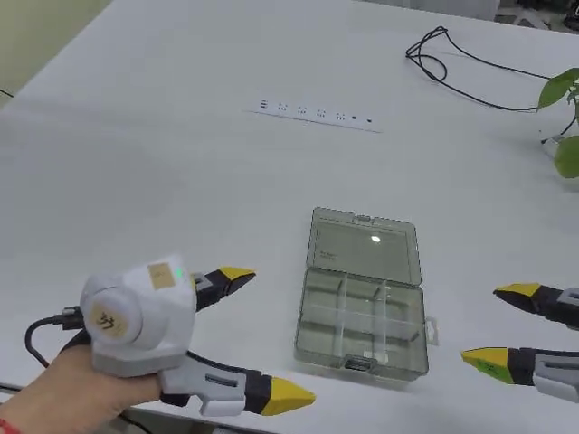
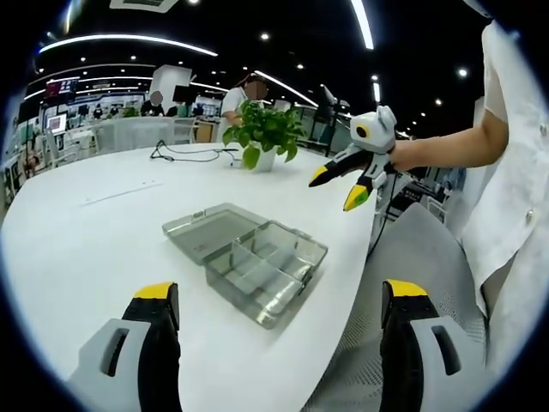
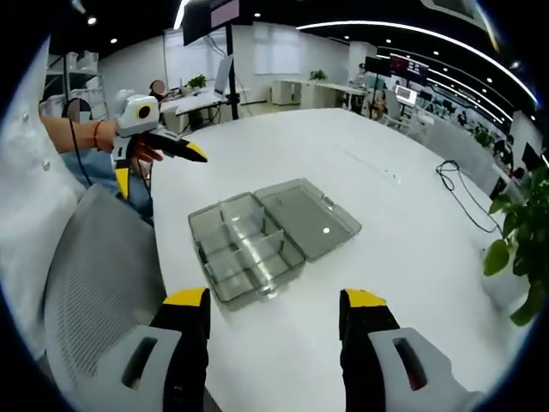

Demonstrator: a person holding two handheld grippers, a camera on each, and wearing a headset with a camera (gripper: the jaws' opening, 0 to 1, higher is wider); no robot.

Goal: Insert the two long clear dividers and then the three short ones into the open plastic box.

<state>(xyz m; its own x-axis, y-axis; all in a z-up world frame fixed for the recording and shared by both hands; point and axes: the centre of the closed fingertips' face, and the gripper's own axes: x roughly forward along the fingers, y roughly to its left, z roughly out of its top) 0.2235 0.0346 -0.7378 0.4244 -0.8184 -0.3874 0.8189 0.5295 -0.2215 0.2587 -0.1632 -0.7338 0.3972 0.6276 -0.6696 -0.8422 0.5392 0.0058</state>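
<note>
Left gripper (image 1: 262, 333) is spread wide and empty, held at the front edge of the desk (image 1: 163, 163), left of the open plastic box (image 1: 362, 367). Right gripper (image 1: 498, 325) is equally wide, holds nothing, and sits to the box's right. Neither touches the box, which lies near the front edge with its lid flat behind and clear dividers (image 1: 360, 312) standing in its tray. Bare desk stretches left and back to a power strip (image 1: 317, 115)
</note>
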